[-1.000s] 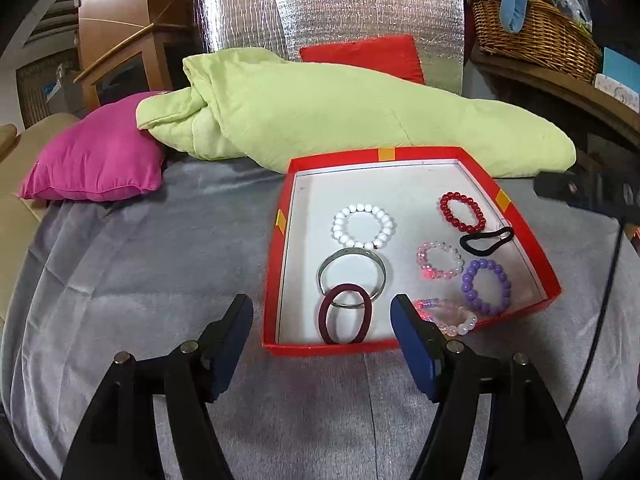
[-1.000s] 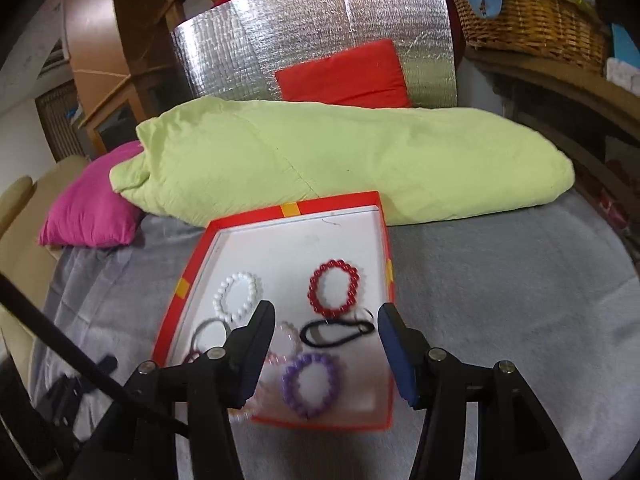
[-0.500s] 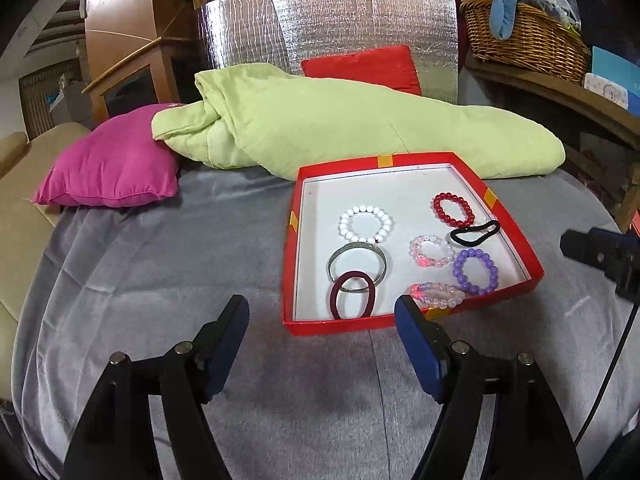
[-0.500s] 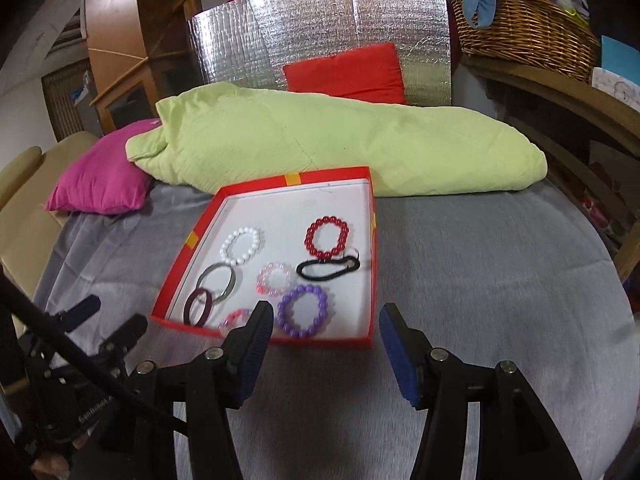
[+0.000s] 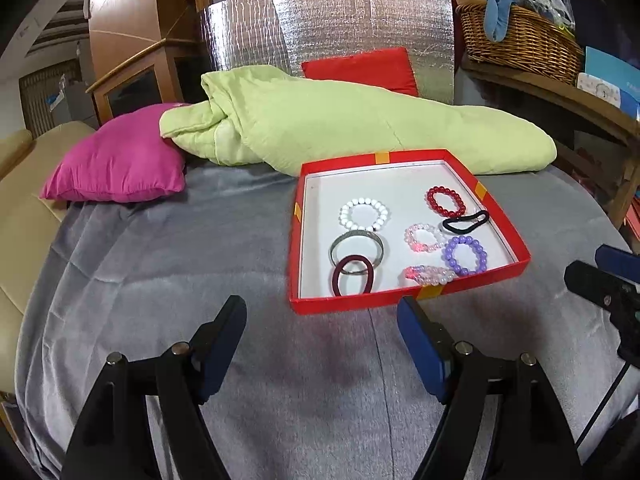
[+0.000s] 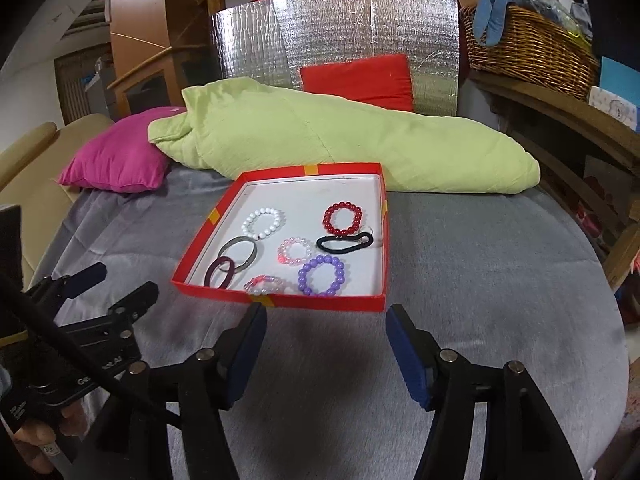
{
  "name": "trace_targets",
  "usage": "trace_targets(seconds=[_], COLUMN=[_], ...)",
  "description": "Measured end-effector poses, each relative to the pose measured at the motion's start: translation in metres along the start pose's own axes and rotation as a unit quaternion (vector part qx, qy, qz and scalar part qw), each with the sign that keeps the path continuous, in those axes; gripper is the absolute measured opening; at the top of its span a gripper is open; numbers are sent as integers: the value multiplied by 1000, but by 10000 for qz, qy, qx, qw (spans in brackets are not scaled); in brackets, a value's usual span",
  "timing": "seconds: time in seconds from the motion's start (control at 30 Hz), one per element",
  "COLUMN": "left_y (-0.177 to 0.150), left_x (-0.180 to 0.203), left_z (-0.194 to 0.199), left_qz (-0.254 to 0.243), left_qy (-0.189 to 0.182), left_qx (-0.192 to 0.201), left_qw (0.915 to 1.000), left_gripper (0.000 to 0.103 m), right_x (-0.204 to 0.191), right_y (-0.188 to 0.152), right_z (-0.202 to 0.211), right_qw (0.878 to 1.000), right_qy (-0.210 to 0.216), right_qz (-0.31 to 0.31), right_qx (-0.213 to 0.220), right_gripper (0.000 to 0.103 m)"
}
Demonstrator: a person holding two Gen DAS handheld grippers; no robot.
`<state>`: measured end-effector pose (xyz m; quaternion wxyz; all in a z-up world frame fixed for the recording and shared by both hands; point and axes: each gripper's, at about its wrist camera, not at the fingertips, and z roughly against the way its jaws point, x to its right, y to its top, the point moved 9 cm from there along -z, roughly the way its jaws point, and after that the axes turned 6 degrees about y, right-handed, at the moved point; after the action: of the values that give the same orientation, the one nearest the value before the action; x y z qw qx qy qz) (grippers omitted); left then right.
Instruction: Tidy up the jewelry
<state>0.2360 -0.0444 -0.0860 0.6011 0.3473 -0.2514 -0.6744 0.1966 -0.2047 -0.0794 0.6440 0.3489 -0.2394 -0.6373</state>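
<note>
A shallow red box (image 5: 400, 300) (image 6: 320, 302) with a white floor lies on the grey blanket. It holds several rings: a white bead bracelet (image 5: 343, 214), a red one (image 5: 430, 196), a purple one (image 6: 304, 276), two pinkish ones, a silver bangle (image 5: 332, 250), a maroon hair tie (image 6: 208, 276) and a black hair tie (image 6: 340, 243). My left gripper (image 5: 320, 316) hovers open just short of the box's near wall, nothing between its fingers. My right gripper (image 6: 326, 316) stands likewise before the near wall, its jaws opening and empty.
A lime-green quilt (image 5: 360, 128) lies behind the box, with a magenta cushion (image 5: 120, 164) to its left and a red cushion (image 6: 356, 80) against a silver foil panel. A wicker basket (image 6: 532, 48) sits on a wooden shelf at right. Grey blanket (image 6: 480, 264) spreads right of the box.
Both grippers have drawn back from the box: earlier their fingers overlapped it, now they sit short of its near wall. The right jaws have spread wider.
</note>
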Motion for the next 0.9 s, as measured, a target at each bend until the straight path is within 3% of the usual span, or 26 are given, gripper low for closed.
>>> trace_targets(seconds=[0.43, 0.9], left_y=[-4, 2], left_x=[-9, -9], left_z=[-14, -14], left_qz=[268, 323], left_qy=[170, 66], left_qx=[-150, -92], left_qw=[9994, 9994], left_gripper=[78, 78], right_x=[6, 3], right_y=[-13, -15], right_z=[-31, -39], right_qw=[9986, 9979], right_qy=[-332, -460], right_qz=[9, 107], right_qx=[-407, -450], right_gripper=[66, 66])
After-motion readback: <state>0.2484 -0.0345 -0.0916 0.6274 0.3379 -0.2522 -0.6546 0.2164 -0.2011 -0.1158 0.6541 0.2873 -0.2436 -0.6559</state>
